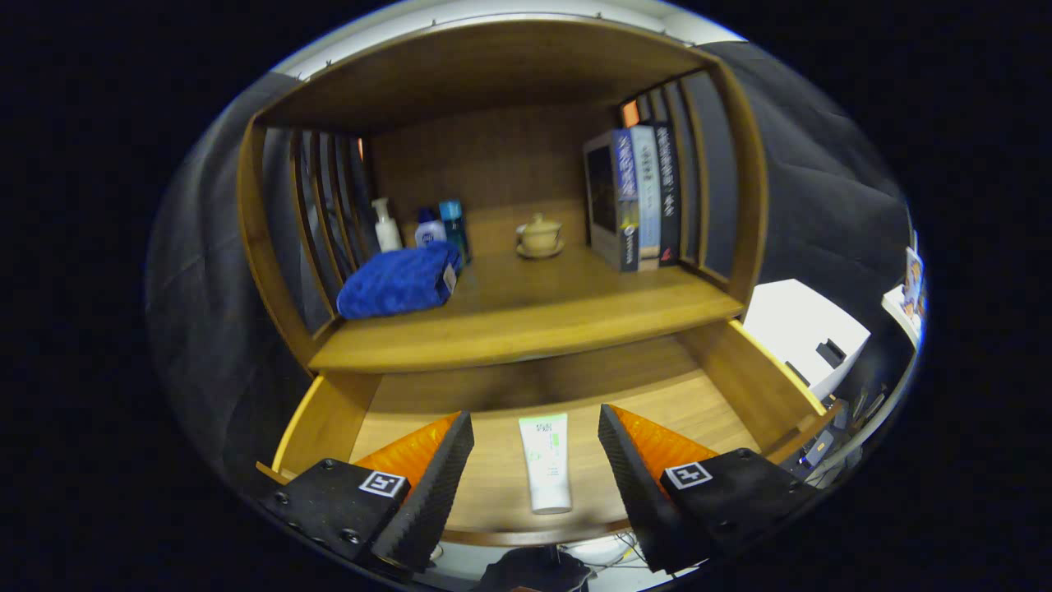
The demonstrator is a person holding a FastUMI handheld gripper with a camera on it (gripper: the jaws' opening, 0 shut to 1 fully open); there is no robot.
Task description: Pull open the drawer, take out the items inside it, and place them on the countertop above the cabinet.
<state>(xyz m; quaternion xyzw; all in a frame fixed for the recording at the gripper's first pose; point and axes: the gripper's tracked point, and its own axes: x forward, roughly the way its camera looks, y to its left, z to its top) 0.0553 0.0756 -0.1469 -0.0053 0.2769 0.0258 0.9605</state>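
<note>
The wooden drawer (740, 386) stands pulled open below the countertop (534, 316) of the cabinet. A white tube with a green label (546, 462) lies flat on the drawer floor, its length running away from me. My gripper (536, 448) hovers above the drawer, open, with the tube lying below the wide gap between the two fingers. Neither finger touches the tube.
On the countertop lie a folded blue cloth (400, 280), three small bottles (419, 226), a lidded tan cup on a saucer (540, 236) and upright books (637, 197). A white box (801, 329) stands to the right of the cabinet. Slatted wooden sides and a top board enclose the countertop.
</note>
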